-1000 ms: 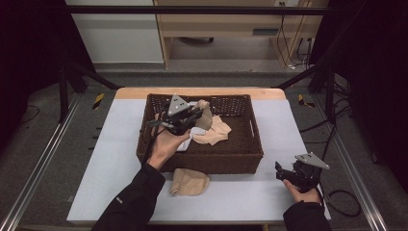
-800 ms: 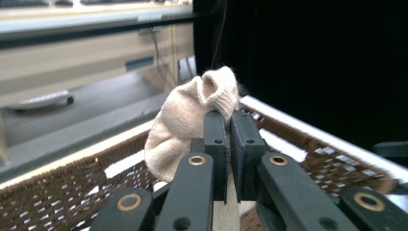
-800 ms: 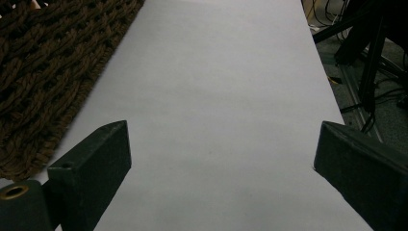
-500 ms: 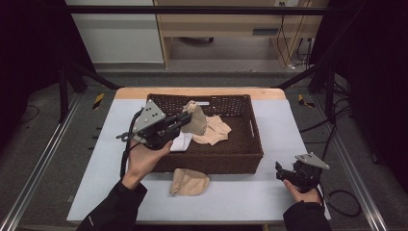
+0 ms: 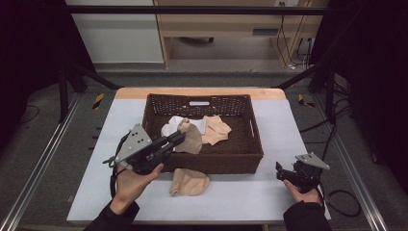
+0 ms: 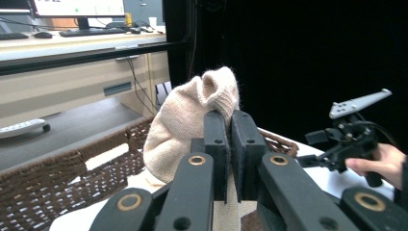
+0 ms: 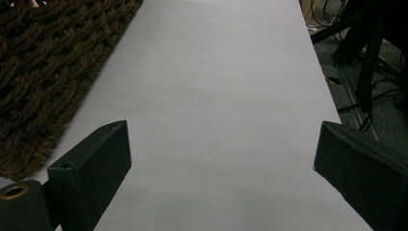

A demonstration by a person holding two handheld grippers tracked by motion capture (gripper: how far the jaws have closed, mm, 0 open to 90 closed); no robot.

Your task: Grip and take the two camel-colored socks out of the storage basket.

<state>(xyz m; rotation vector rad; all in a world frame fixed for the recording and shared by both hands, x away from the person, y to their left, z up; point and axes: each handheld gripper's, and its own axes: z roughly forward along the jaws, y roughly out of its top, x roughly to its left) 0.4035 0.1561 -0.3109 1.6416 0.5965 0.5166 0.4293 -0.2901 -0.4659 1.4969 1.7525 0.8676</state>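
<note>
My left gripper (image 5: 179, 138) is shut on a beige knitted sock (image 5: 190, 140), holding it above the front left part of the brown wicker basket (image 5: 255, 144). In the left gripper view the sock (image 6: 187, 125) bulges up and to the left of the closed jaws of that gripper (image 6: 230, 120). Another beige sock (image 5: 189, 182) lies on the table in front of the basket. A peach sock (image 5: 216, 130) and a white sock (image 5: 171, 126) lie inside the basket. My right gripper (image 5: 280, 172) rests open on the table at the front right, nothing between its jaws (image 7: 219, 149).
The white table (image 5: 250, 192) has bare room left and right of the basket. A corner of the basket (image 7: 43, 77) shows left of the right gripper's jaws. Floor rails, cables and a wooden bench lie beyond the table's edges.
The left gripper has drawn back toward the front left of the basket, carrying the beige sock with it. The right gripper has stayed put.
</note>
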